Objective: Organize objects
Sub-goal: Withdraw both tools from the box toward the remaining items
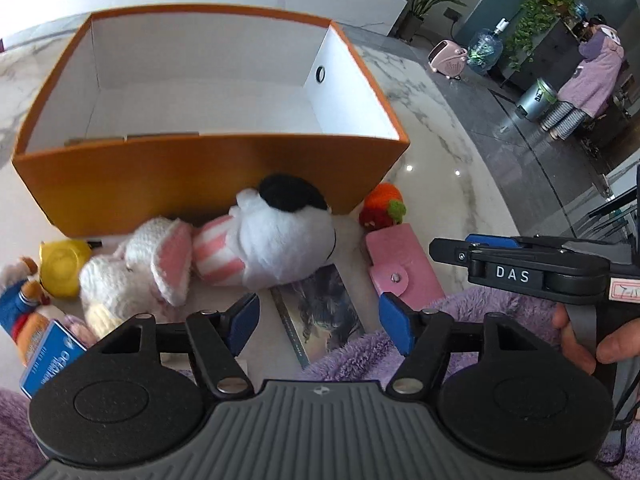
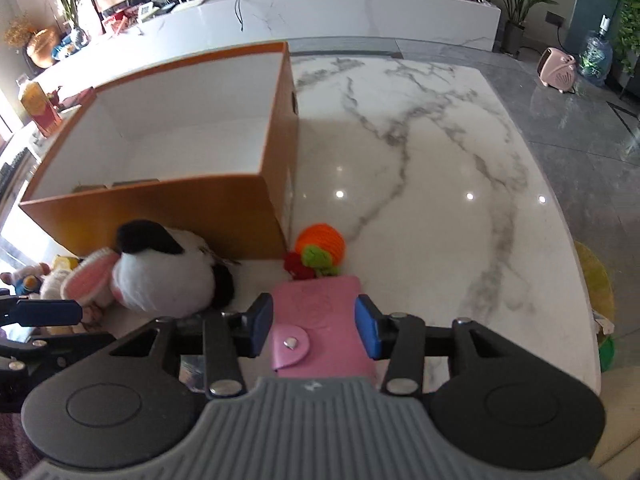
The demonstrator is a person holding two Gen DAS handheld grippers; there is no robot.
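Note:
An orange box (image 1: 192, 176), white inside, stands open on the marble table (image 2: 420, 160); it also shows in the right wrist view (image 2: 180, 216). In front of it lie a white plush dog (image 1: 276, 236), a white plush rabbit (image 1: 132, 276), a knitted orange toy (image 1: 384, 204), a pink case (image 1: 400, 268) and a picture card (image 1: 324, 312). My left gripper (image 1: 318, 326) is open above the card. My right gripper (image 2: 314, 328) is open with a finger on each side of the pink case (image 2: 320, 320), not pressing it.
At the far left lie a yellow toy (image 1: 64, 264), a small bear figure (image 1: 20, 300) and a blue packet (image 1: 48, 356). Purple fleece (image 1: 460, 312) covers the near edge. The knitted toy (image 2: 320, 248) lies by the box corner. Bare marble stretches right.

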